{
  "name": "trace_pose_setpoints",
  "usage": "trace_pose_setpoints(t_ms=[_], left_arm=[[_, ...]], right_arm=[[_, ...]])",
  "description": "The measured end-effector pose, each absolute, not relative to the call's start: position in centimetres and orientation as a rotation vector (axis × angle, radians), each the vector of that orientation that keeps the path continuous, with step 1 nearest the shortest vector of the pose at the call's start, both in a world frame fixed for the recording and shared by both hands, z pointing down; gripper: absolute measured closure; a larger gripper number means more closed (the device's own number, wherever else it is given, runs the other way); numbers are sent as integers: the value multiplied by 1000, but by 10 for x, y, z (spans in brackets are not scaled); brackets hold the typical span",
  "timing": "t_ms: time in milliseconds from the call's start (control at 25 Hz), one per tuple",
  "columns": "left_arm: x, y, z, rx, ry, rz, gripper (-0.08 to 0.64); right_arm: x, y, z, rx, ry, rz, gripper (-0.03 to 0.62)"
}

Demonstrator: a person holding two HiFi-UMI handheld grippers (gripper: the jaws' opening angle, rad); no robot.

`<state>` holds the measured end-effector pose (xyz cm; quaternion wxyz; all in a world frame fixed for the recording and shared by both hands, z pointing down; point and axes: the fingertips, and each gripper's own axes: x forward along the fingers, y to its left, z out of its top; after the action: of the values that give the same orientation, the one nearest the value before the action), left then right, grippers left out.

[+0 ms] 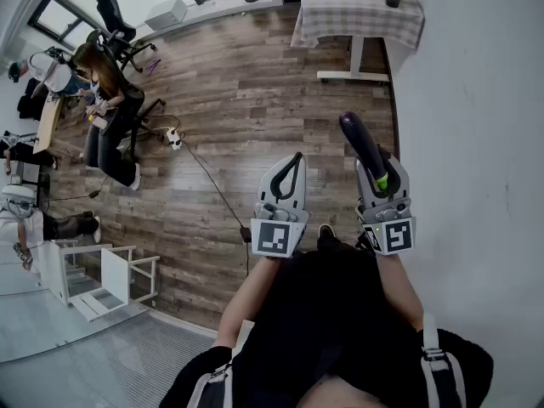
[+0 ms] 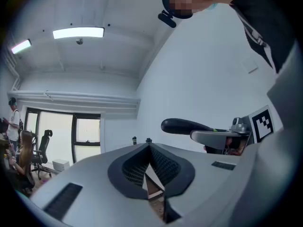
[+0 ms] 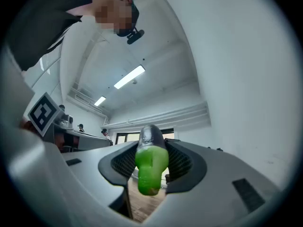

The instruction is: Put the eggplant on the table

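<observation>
The right gripper [image 1: 379,168] is clamped on the green stem end of the eggplant [image 1: 360,141]. The dark purple body sticks out past the jaws, held in the air above the wooden floor [image 1: 221,100], close to the white wall and well short of the checked-cloth table [image 1: 340,19]. Just beside it, the left gripper [image 1: 295,160] has its jaws pressed together on nothing.
</observation>
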<state>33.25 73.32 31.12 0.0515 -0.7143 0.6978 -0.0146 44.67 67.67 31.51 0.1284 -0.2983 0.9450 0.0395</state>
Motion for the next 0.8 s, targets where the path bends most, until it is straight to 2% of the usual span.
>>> trace_pose_setpoints(t_ms=[360, 800], left_arm=[[331, 686, 323, -2177, 2126, -25, 571], [277, 564, 326, -2274, 2011, 54, 571]], right_arm=[[436, 634, 322, -774, 2747, 77, 420], [388, 527, 321, -903, 2757, 138, 420]])
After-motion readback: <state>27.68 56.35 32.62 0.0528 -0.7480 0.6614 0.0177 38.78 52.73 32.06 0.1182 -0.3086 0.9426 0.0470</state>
